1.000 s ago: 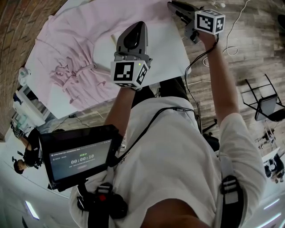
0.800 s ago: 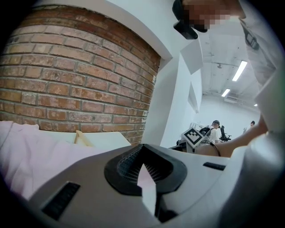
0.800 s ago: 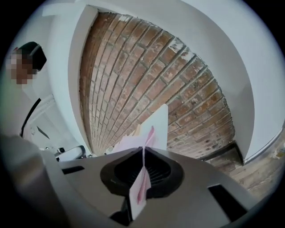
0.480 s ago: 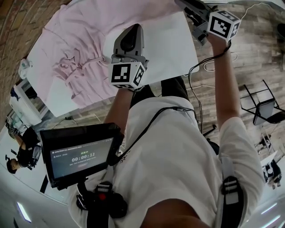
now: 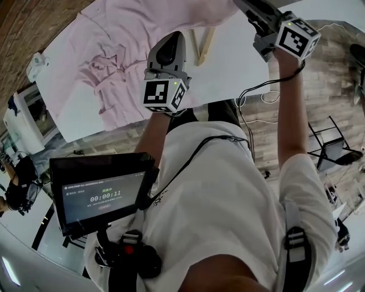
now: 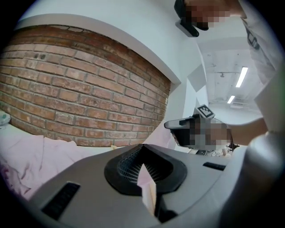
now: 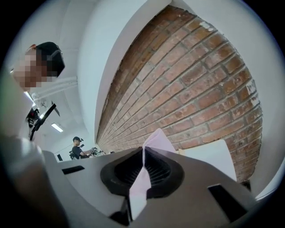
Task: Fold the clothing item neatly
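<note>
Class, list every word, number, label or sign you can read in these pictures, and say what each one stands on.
"00:00:11": timer on the tablet screen.
Small lines above and below that timer: too small to read.
Left marker cube and right marker cube: black-and-white square patterns only, no letters or digits.
Nothing readable in the two gripper views.

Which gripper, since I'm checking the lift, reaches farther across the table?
The right gripper: its arm stretches over the white table; the left gripper sits by the near edge.
</note>
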The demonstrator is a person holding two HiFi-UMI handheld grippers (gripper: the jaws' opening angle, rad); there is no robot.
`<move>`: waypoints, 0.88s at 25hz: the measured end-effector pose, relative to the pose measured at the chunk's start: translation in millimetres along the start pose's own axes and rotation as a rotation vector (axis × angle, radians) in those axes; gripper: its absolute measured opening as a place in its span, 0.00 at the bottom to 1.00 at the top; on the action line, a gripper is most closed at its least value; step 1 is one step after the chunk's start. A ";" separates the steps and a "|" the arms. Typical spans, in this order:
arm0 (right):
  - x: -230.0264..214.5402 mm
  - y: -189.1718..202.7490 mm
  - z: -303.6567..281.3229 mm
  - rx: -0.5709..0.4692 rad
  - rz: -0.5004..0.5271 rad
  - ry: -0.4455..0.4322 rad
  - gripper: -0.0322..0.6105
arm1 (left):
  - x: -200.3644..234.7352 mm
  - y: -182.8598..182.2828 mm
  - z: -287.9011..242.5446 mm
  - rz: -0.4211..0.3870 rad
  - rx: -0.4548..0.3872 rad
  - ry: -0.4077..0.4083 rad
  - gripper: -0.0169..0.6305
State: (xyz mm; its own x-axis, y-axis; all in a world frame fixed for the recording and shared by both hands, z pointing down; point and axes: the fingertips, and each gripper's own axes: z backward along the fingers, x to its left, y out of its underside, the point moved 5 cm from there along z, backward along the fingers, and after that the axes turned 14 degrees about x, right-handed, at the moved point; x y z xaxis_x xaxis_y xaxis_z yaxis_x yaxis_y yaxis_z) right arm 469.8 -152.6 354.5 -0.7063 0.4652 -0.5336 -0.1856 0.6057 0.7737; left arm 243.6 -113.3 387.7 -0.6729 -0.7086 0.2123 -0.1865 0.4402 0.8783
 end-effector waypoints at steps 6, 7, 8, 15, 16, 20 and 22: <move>40.3 -17.5 -29.3 -0.016 0.046 0.003 0.08 | 35.2 -5.8 50.6 0.001 -0.033 -0.045 0.01; 46.4 -18.6 -35.9 -0.012 0.051 0.007 0.08 | 42.5 -4.8 59.5 0.003 -0.035 -0.057 0.01; 53.0 -19.4 -43.3 -0.006 0.057 0.011 0.08 | 50.3 -3.7 68.5 0.005 -0.036 -0.068 0.01; 86.6 -22.4 -95.9 0.006 0.066 0.055 0.08 | 106.0 2.7 121.5 -0.008 -0.049 -0.081 0.01; 86.5 -20.1 -96.8 0.002 0.061 0.068 0.08 | 108.2 4.6 127.1 -0.018 -0.049 -0.076 0.01; 96.8 -17.0 -107.4 -0.017 0.071 0.108 0.08 | 121.0 12.5 152.5 -0.055 -0.047 -0.044 0.01; 104.6 -21.0 -121.8 -0.018 0.076 0.126 0.08 | 138.7 13.5 165.3 -0.065 -0.041 -0.028 0.01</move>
State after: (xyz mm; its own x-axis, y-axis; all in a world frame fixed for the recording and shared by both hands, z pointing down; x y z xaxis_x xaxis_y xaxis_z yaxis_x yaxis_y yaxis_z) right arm 316.6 -195.2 324.0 -0.7991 0.4237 -0.4266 -0.1395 0.5595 0.8170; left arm 29.4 -114.5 358.2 -0.6804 -0.7188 0.1427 -0.2016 0.3709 0.9065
